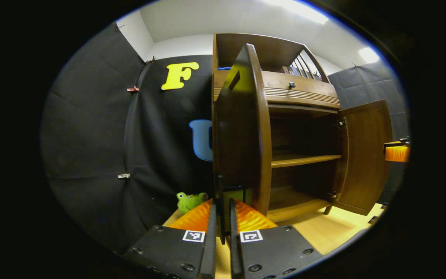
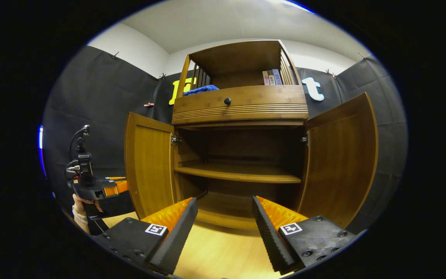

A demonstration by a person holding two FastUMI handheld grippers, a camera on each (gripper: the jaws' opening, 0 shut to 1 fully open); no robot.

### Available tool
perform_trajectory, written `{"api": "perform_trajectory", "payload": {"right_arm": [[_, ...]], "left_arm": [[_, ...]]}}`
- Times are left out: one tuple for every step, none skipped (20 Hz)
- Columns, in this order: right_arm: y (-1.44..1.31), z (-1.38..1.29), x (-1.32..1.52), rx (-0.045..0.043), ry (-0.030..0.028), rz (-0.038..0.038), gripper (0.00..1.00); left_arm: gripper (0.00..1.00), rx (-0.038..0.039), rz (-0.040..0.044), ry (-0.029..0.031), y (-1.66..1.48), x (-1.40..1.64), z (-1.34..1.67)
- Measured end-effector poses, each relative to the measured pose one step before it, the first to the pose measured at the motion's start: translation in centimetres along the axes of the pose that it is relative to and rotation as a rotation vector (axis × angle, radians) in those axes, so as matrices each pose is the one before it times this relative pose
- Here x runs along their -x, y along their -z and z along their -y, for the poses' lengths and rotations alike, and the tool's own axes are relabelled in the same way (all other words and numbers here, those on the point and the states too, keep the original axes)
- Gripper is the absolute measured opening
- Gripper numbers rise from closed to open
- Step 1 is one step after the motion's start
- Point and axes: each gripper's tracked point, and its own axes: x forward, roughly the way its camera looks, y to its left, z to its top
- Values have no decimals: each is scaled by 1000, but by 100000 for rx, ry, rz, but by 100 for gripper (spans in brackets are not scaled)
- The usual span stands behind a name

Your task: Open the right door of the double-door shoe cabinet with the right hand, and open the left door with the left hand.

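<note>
At the left door (image 1: 242,128) — left hand-held gripper (image 1: 223,221) pinches its edge; right one (image 2: 223,228) gapes wide.

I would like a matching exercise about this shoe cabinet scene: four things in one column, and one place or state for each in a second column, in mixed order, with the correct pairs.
Things:
1. left door
2. blue cloth
3. green frog toy
4. right gripper

Places or states:
A. on the top shelf, above the drawer
B. jaws wide apart, holding nothing
C. swung open, with the left gripper at its edge
D. low on the floor, to the left of the cabinet

Pairs: 1-C, 2-A, 3-D, 4-B
</note>
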Motion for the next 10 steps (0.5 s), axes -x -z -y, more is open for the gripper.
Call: {"api": "perform_trajectory", "payload": {"right_arm": [[114, -305, -130, 7, -574, -153, 90], [56, -291, -103, -107, -496, -126, 90], [51, -278, -146, -74, -538, -192, 90], [-4, -278, -180, -68, -466, -118, 90], [5, -194, -108, -25, -423, -12, 90], [-7, -189, -282, -49, -408, -50, 90], [70, -312, -212, -293, -465, 48, 90], [17, -226, -151, -288, -494, -37, 90], [-16, -127, 2, -143, -159, -14, 89], [18, -67, 55, 73, 239, -37, 89]], "left_arm": [[20, -627, 641, -2587, -214, 258, -923], [20, -200, 518, -2061, -189, 440, -709], [15, 386, 300, -753, 23, 621, -242], [15, 1104, 51, 1293, -310, 663, 154], [15, 1148, 53, 1122, -264, 716, 232], [15, 4, 509, 864, -417, 716, 281], [15, -708, 1143, 1157, -625, 596, 444], [15, -467, 1144, 1707, -611, 576, 633], [15, 482, 221, 2947, -335, 478, 934], [15, 1593, 27, 4119, -302, 413, 1269]]}}
